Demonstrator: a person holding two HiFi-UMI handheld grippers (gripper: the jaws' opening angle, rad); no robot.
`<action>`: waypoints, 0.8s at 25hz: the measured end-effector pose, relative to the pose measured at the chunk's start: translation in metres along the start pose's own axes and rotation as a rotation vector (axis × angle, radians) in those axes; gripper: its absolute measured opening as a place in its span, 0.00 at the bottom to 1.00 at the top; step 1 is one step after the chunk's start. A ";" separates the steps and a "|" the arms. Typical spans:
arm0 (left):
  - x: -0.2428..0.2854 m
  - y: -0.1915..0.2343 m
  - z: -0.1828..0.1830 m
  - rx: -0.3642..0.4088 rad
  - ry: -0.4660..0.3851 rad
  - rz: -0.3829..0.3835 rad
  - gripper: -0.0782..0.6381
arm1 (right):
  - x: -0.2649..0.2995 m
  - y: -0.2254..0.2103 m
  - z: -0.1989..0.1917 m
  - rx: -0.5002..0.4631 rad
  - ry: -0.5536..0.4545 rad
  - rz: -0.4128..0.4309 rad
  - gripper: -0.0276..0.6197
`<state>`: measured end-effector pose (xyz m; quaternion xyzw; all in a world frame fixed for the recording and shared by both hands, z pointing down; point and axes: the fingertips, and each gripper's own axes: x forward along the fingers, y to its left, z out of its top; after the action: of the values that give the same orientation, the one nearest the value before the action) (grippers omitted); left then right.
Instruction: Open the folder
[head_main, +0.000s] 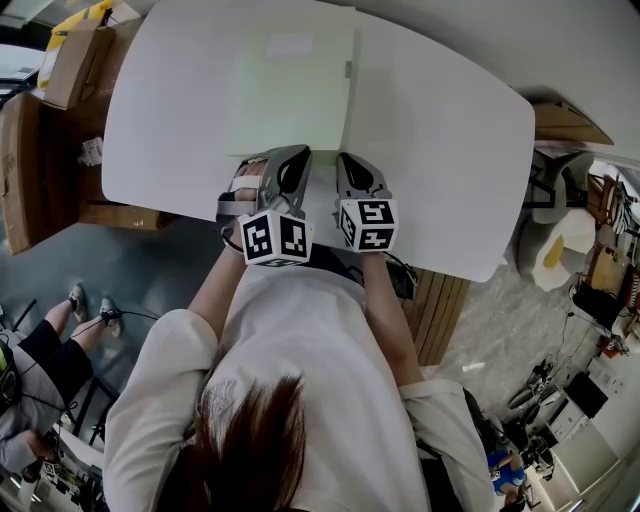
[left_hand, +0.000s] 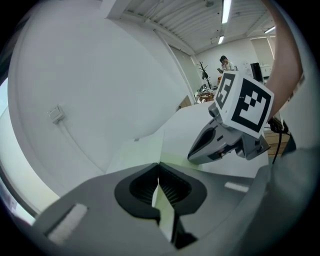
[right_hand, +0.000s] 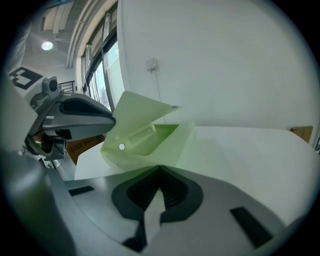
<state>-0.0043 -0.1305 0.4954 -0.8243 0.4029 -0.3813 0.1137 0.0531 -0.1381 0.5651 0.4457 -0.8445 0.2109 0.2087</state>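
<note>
White table (head_main: 450, 150): pale-green folder (right_hand: 150, 142) w/ cover (right_hand: 145, 107) partly up.

The white table (head_main: 440, 140) has rounded corners. A pale green folder (head_main: 290, 95) lies flat on it, by the near edge. One flap seems raised off the tabletop, though glare blurs it.

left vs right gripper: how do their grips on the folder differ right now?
Left gripper pinches the folder's top cover; right gripper pinches its lower layer. Left gripper holds its layer raised off the table; right gripper holds its layer down flat. Both are shut on the folder's near edge.
</note>
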 end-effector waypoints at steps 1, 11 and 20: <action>-0.003 0.001 0.000 -0.004 -0.002 0.005 0.13 | 0.000 0.000 0.000 -0.001 0.001 -0.001 0.05; -0.017 0.020 -0.001 -0.111 -0.051 0.049 0.13 | 0.003 0.000 0.000 0.013 0.003 -0.014 0.05; -0.035 0.043 -0.004 -0.256 -0.072 0.109 0.13 | 0.002 -0.003 0.002 0.001 0.009 -0.022 0.05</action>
<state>-0.0452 -0.1318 0.4578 -0.8222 0.4878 -0.2903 0.0425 0.0541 -0.1421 0.5652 0.4542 -0.8385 0.2112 0.2147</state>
